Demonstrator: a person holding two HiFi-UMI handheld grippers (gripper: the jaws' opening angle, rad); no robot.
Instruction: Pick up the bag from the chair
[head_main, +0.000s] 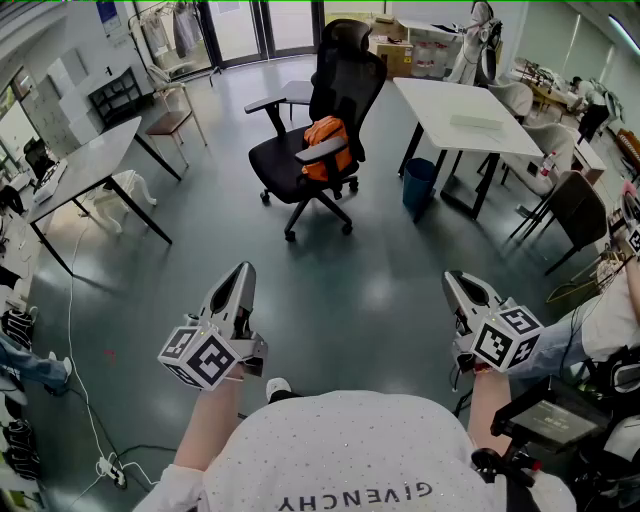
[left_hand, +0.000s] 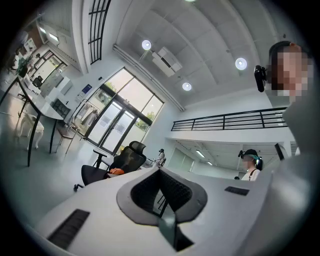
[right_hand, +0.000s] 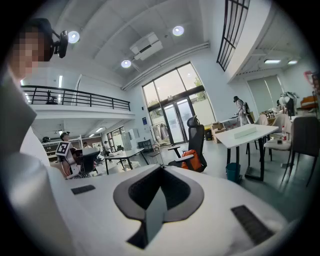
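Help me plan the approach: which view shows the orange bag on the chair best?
The head view: the orange bag lies on the black office chair seat, seen from above, an armrest crossing it. The right gripper view shows it small; the left gripper view, only an orange sliver.

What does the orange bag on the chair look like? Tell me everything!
The bag is bright orange and looks like soft, crumpled cloth. It sits upright on the seat of the black wheeled chair, leaning against the backrest. In the head view a grey armrest crosses in front of it and hides a strip of it. Nothing else touches it.
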